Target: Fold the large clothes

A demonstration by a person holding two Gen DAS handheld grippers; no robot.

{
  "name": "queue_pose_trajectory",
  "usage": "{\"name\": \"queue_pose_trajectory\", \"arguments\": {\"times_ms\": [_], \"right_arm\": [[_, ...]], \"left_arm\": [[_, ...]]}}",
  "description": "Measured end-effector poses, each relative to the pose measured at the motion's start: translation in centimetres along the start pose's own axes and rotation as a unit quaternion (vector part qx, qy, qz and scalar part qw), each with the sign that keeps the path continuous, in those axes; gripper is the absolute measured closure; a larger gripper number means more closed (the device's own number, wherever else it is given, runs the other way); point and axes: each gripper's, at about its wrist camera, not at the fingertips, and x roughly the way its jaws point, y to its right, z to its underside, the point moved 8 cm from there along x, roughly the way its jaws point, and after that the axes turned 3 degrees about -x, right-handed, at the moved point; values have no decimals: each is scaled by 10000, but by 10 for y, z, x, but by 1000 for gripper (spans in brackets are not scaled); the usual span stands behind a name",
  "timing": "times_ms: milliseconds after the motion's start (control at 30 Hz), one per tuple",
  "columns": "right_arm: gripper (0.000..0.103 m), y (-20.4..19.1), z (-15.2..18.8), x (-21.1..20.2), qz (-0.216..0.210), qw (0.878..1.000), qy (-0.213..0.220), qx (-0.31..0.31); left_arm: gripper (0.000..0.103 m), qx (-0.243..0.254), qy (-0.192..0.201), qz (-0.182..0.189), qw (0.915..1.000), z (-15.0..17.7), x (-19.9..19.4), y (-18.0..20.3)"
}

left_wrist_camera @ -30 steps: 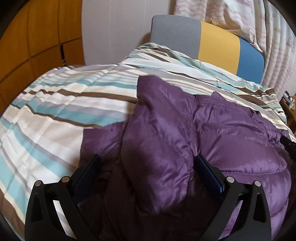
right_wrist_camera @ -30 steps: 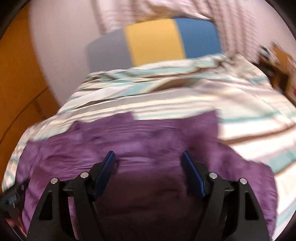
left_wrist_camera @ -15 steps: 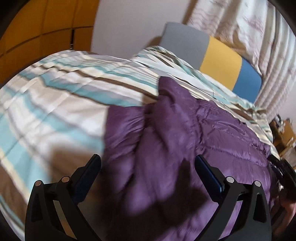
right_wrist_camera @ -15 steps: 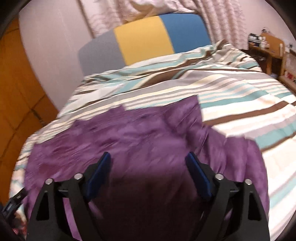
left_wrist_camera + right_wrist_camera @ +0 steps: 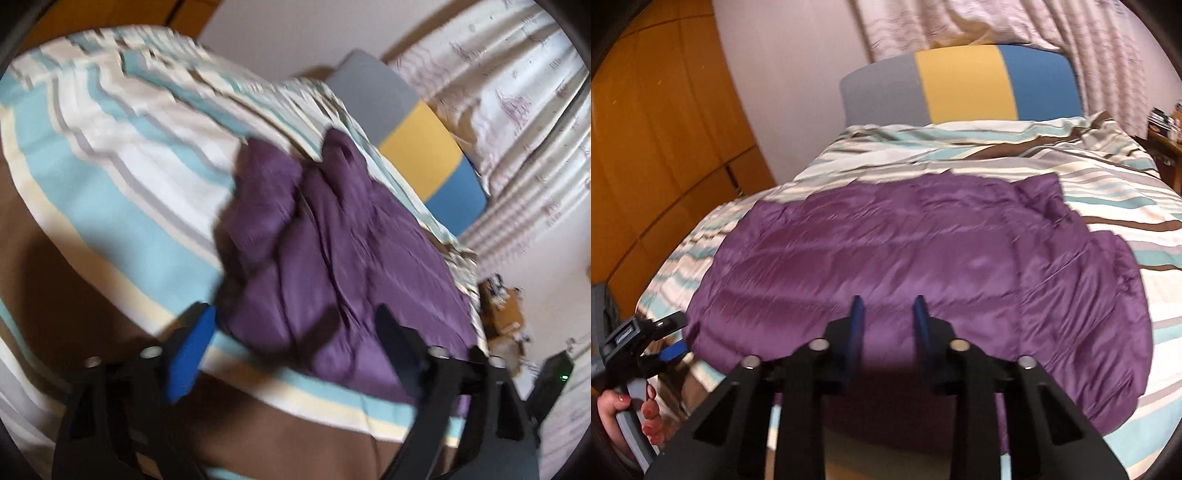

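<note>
Jacket (image 5: pixel 923 251) lies flat on the bed (image 5: pixel 1108 177) ahead of your right hand-held gripper (image 5: pixel 888 314), whose empty jaws are closing; your left hand-held gripper (image 5: pixel 295 332) is closing too, holding nothing, ready to fold.

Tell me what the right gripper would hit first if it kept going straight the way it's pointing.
Most likely the near part of the purple jacket, lying on the striped bedding. The right gripper is closing with nothing visibly between its fingers; depth is uncertain.

Purple jacket (image 5: pixel 923 258) fills bed middle; striped duvet (image 5: pixel 1126 192) bare to its right; headboard (image 5: pixel 960 85) blocks far end.

Both wrist views face down close over the purple jacket (image 5: pixel 923 258).
</note>
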Motion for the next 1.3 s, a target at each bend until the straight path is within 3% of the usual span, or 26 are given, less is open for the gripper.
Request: {"name": "queue_pose_trajectory", "arguments": {"times_ms": [300, 433, 533, 767, 1000, 1133, 1300], "right_arm": [[91, -14, 16, 16, 232, 9976, -222, -608], [92, -12, 28, 37, 390, 9937, -370, -988], [92, -6, 31, 41, 263, 9958, -404, -781], [92, -3, 32, 41, 234, 9964, -356, -739], [92, -5, 33, 38, 238, 9964, -318, -752], [92, -5, 34, 38, 216, 9966, -301, -740], [92, -4, 35, 37, 194, 9972, -297, -665]], "left_arm": [[27, 146, -200, 275, 9993, 13, 6, 11], [33, 155, -443, 786, 9958, 22, 10, 31], [33, 40, -653, 932, 9935, 27, 22, 41], [33, -712, -33, 716, 9949, -10, 38, 28], [66, -889, 295, 531, 9942, -27, 49, 21], [80, -656, 556, 475, 9952, -33, 38, 29], [83, 388, 1166, 316, 9919, -37, 12, 74]]}}
